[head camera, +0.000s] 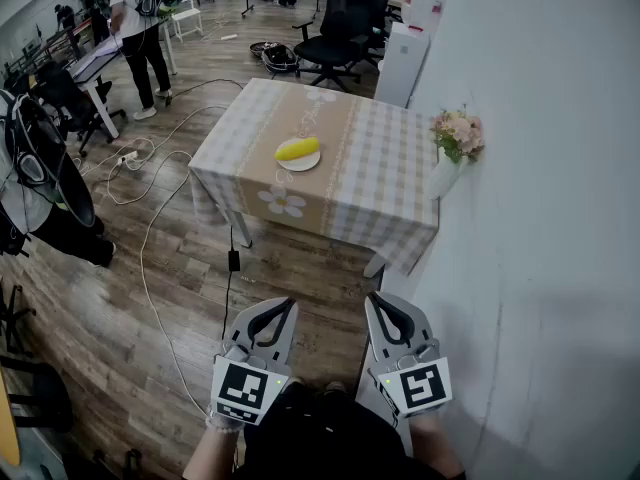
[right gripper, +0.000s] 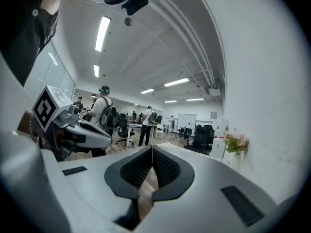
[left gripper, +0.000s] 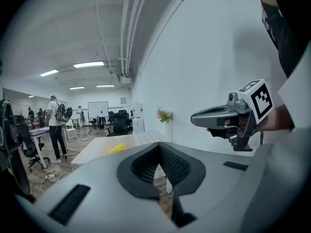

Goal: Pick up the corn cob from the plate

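A yellow corn cob [head camera: 297, 148] lies on a small white plate [head camera: 299, 163] in the middle of a checked table [head camera: 380, 183], well ahead of me. The cob [left gripper: 117, 149] also shows small and far off in the left gripper view. Both grippers are held low over the wooden floor, short of the table. My left gripper [head camera: 283, 308] is shut with nothing in it, its tips [left gripper: 159, 147] touching. My right gripper [head camera: 379, 302] is shut and empty too, its tips [right gripper: 151, 149] meeting. Each gripper sees the other beside it.
A white vase of pink flowers [head camera: 455, 143] stands at the table's right edge by the white wall [head camera: 540, 218]. Cables [head camera: 150, 218] trail over the floor on the left. Black office chairs [head camera: 340, 28] stand beyond the table, and people stand by desks [head camera: 140, 23] at the far left.
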`<state>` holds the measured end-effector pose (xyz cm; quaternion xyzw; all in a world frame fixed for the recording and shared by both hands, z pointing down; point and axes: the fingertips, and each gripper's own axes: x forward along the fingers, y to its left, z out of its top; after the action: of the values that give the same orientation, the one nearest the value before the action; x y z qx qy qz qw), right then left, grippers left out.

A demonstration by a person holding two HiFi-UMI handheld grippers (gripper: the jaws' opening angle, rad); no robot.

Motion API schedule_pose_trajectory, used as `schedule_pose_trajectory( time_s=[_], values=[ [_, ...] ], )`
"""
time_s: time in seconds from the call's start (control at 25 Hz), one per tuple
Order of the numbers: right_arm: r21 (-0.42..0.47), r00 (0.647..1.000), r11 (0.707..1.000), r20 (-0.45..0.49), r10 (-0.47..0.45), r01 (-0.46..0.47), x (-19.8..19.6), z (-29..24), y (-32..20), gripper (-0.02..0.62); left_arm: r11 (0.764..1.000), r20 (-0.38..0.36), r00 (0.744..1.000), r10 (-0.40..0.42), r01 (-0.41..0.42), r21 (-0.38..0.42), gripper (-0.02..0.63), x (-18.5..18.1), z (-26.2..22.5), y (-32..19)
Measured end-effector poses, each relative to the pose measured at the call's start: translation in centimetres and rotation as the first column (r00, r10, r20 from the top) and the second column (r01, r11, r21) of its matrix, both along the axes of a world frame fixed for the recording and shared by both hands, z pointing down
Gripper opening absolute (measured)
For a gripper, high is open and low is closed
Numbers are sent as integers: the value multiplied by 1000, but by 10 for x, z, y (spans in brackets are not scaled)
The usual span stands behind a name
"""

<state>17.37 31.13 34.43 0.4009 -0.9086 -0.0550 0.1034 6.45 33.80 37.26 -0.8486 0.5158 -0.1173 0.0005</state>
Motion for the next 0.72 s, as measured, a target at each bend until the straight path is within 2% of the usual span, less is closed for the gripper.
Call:
schedule_pose_trajectory(
  time_s=[0.4,0.72],
  values=[
    [9,1000,1000,-8,-9,9,-2,-1,1,41,1000,5,1000,-13,13,3,12,-2,0,0],
    [-3,1000,1000,0,23,-23,-6,1,-2,41,1000,-1,1000,-5,5,6,12,-11,1,0]
  ],
)
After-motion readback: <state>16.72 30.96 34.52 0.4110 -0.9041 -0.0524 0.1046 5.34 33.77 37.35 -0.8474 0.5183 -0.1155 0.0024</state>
